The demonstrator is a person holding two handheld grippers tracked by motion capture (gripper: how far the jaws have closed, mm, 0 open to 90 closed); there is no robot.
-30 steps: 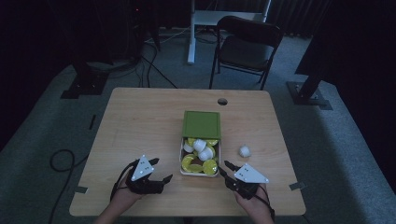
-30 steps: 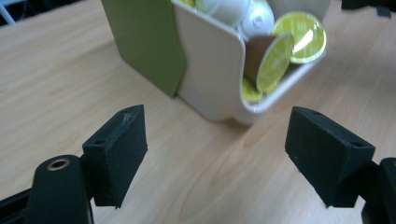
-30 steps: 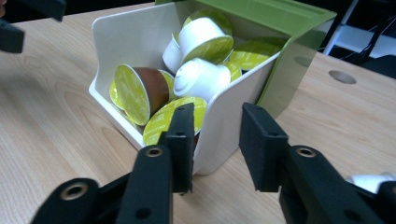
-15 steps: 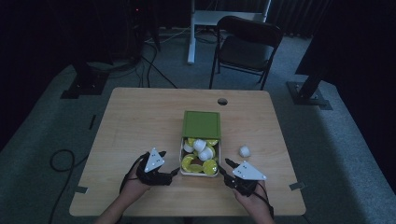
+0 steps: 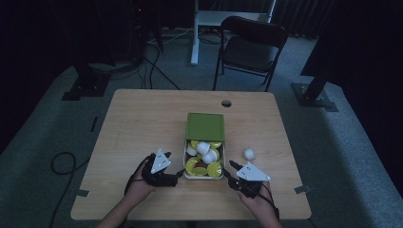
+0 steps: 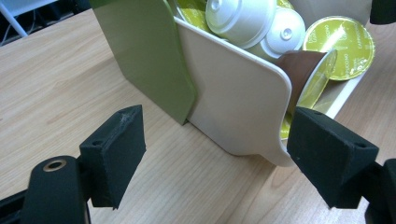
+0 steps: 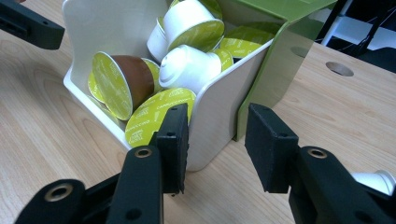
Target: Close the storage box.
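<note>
At the table's (image 5: 142, 123) near edge, both grippers flank the near end of the box (image 5: 204, 177), which sits at mid-table. The left gripper (image 5: 179, 173) is spread wide and holds nothing; in the left gripper view one pad (image 6: 327, 158) is right at the box's rounded corner, though I cannot tell if it touches. The right gripper (image 7: 217, 140) stands part open and has just been opening. It straddles the box's side wall (image 7: 219, 107), one pad inside and one outside, not pressing.

This looks like getting a hold on the box. Next, the right jaws would need to close on that wall while the left comes in on its corner, keeping the box from sliding.

Counted:
- One box, with one green sleeve (image 5: 205, 126) over its far half.
- Inside it, at least three white capsules (image 7: 187, 67), one brown capsule (image 7: 135, 79) and several green-lidded ones.
- One loose capsule (image 5: 248, 153) on the table to the box's right.
- One chair (image 5: 249, 47) beyond the table.
</note>
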